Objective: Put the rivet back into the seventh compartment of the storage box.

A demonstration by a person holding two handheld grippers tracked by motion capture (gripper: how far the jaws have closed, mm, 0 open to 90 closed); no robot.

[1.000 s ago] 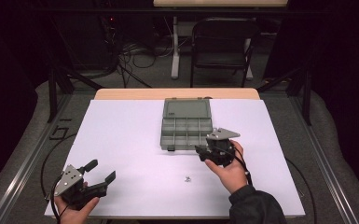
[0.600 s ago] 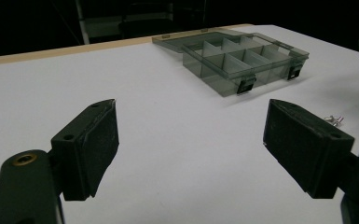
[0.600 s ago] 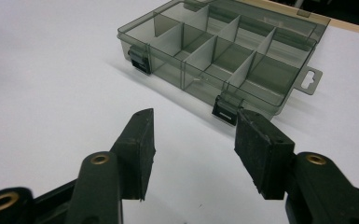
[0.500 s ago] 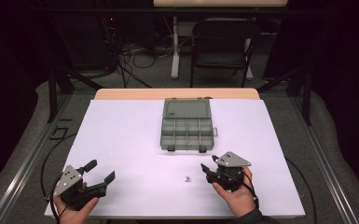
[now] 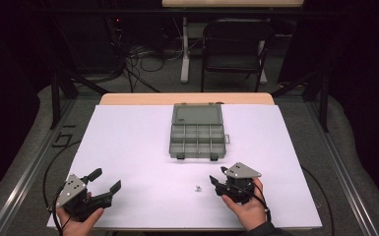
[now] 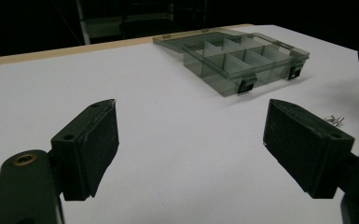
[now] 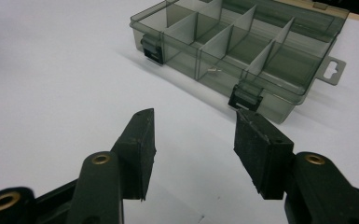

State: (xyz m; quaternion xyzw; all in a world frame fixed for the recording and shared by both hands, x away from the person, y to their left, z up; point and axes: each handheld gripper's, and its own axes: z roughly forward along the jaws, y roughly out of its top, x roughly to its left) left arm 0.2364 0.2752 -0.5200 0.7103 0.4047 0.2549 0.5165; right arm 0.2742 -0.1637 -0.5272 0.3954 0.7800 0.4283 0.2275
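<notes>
At the near edge of the white-covered table (image 5: pixel 128 142), I hold a two-jaw gripper in each hand. My left gripper (image 5: pixel 104 184) sits at the near left corner with its jaws spread wide and nothing between them; in the left gripper view its black pads (image 6: pixel 91 140) frame bare white surface. My right gripper (image 5: pixel 217 178) rests at the near right, jaws parted to a moderate gap and empty, pointing toward the table's centre. A smoky grey compartment box (image 5: pixel 197 139) lies open at the far middle of the table, its lid folded flat behind it and two black latches (image 7: pixel 246 98) on its near wall. In the right gripper view a small metal piece (image 7: pixel 212 71) lies in one of its near compartments. A small silver screw (image 5: pixel 197 187) lies loose on the white surface, just left of my right gripper and well apart from the box.
</notes>
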